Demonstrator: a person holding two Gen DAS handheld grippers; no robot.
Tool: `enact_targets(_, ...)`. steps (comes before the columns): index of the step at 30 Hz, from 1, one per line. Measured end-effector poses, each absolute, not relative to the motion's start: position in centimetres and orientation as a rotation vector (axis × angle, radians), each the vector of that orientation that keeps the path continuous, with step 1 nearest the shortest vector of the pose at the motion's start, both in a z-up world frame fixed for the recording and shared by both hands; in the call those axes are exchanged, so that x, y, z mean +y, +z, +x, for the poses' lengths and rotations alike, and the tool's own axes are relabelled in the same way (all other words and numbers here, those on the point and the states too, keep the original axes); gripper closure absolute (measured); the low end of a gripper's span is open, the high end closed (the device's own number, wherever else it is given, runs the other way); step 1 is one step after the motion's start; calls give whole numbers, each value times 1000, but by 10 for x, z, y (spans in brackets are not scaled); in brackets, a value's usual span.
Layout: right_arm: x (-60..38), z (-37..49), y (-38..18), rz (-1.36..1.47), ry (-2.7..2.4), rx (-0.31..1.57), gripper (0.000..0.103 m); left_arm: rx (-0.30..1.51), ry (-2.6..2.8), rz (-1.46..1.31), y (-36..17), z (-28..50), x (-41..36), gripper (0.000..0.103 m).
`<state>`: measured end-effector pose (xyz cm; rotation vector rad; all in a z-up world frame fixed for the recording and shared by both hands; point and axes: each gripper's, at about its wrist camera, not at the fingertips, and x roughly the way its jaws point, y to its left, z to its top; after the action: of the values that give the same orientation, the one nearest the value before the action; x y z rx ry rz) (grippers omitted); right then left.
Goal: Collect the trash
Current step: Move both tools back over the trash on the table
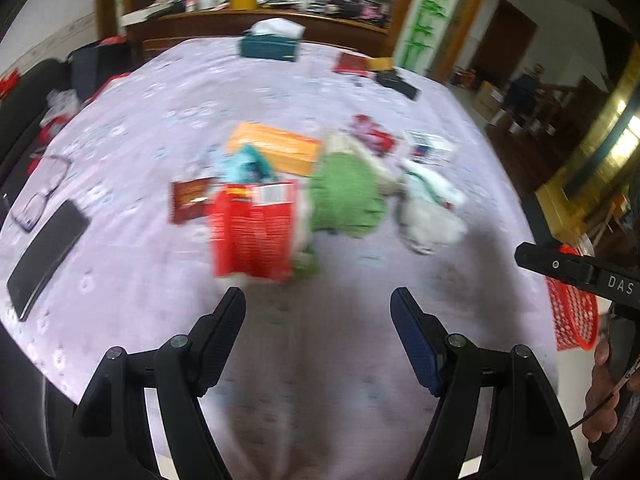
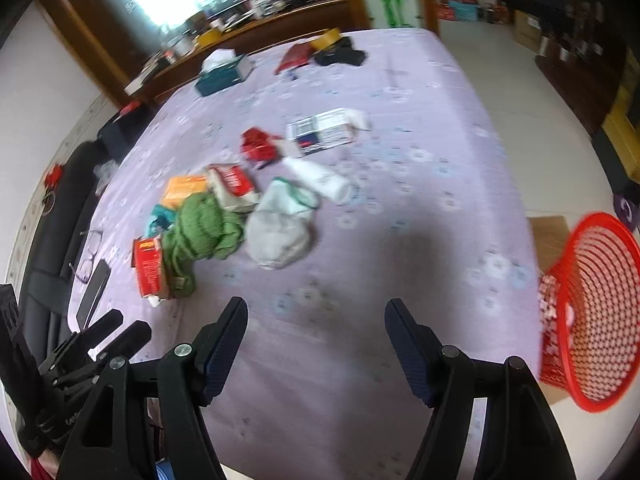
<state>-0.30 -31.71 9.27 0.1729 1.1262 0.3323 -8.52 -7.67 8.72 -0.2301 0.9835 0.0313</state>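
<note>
both grippers hang over the lilac tablecloth (image 2: 400, 80) with jaws spread wide and nothing between them. ahead of the left gripper (image 1: 318, 300) lies the trash pile: a red packet (image 1: 252, 232), a green cloth (image 1: 344, 196) and an orange box (image 1: 276, 148). the red basket (image 2: 592, 312) stands just right of the right gripper (image 2: 316, 310), off the table edge.

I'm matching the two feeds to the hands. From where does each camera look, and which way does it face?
Left wrist: sits behind the open left claw, angled down at the litter pile on the table; the right claw's body and a hand show at right.
Right wrist: sits behind the open right claw, angled down at the table; the left claw shows lower left.
Shared: pile, tissue box, red basket.
</note>
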Motion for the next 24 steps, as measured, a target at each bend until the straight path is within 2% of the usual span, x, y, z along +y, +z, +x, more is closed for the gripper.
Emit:
enact_targets(8,-281,35,64,139,294,1148,26,1016,124,-268,68,-74,-11,29)
enact_targets(20,-256,71,36,136,217,1184,26,1087,-6,-272,37,-21,-6,29)
enact_targets(21,-256,73,34,139,214,1190,27,1086,-15,-263,36,-19,-8,30)
enact_targets(24,-256,75,32,144,209,1202,51,1102,-46,-251,30,-9,-15,30)
